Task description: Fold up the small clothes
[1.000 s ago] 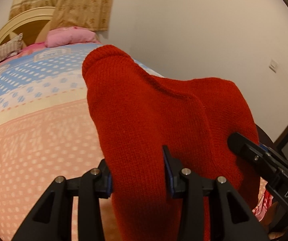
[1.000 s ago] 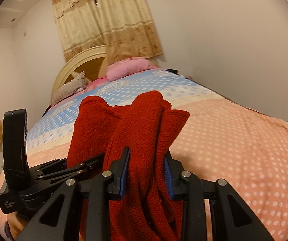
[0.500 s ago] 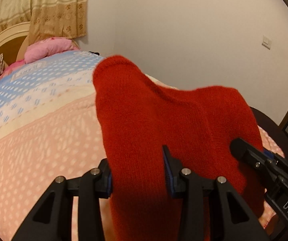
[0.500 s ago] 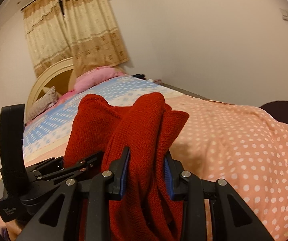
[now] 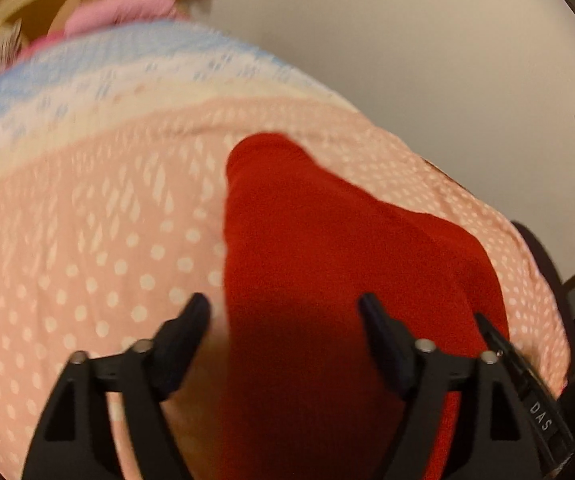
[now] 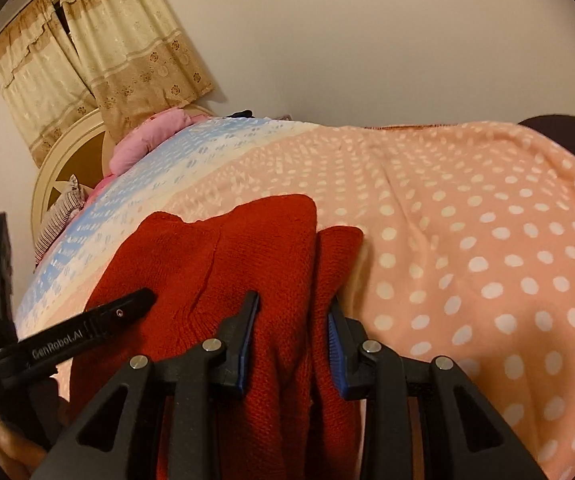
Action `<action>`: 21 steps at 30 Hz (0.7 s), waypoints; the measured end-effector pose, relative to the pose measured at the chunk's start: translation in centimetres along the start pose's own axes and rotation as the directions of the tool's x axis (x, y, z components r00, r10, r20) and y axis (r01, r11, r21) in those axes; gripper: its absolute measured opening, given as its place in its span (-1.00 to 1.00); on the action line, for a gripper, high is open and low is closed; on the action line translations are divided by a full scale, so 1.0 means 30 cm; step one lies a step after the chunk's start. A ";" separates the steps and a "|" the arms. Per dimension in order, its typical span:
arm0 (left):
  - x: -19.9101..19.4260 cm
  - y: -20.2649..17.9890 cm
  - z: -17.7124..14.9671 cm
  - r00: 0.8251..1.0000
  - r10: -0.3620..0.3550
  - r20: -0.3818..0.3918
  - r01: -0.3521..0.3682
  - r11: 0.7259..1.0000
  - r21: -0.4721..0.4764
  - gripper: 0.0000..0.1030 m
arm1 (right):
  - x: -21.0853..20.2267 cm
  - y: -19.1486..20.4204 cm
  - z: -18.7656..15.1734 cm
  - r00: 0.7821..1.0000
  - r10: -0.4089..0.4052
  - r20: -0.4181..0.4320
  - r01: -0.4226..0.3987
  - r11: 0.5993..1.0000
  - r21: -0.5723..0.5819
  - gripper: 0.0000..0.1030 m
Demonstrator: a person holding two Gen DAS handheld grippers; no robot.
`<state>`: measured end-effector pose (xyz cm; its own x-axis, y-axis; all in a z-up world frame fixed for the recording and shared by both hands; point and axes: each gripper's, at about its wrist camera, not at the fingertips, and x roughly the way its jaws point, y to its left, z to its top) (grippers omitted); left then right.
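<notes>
A red knitted garment [image 5: 327, 264] lies folded on the pink dotted bedspread [image 5: 87, 248]. My left gripper [image 5: 283, 308] is over its near left part, and its jaws are opening: the fingers stand wide apart, off the knit, with the cloth lying between them. In the right wrist view the same red garment [image 6: 255, 248] is bunched between the blue pads, and my right gripper [image 6: 293, 312] is shut on it. One finger of the left gripper [image 6: 99, 320] reaches in from the left, above the garment's edge.
The bedspread [image 6: 467, 240] turns blue and white toward the headboard [image 6: 59, 172], where a pink pillow [image 6: 147, 140] lies. Curtains [image 6: 99, 52] hang behind. A plain wall runs along the far side. A dark object [image 6: 559, 128] stands past the bed's right end.
Both grippers came down with the garment onto the bedspread. The left jaws, shut on the knit before, have spread wide and let it go. The right grip is unchanged.
</notes>
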<state>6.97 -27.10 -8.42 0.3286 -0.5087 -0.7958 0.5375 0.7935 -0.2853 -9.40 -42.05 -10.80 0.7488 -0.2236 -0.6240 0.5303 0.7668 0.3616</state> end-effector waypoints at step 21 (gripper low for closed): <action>-0.359 -0.096 -0.218 0.977 0.088 0.196 -0.136 0.960 0.245 0.66 | -0.323 0.183 -0.059 0.992 -0.080 0.098 0.100 0.970 -0.221 -0.26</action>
<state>-3.18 -21.72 -2.52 0.5206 -0.4920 -0.6978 0.6614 0.7493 -0.0349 -14.45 -34.60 -3.98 0.7396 -0.3419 -0.5797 0.5012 0.8546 0.1354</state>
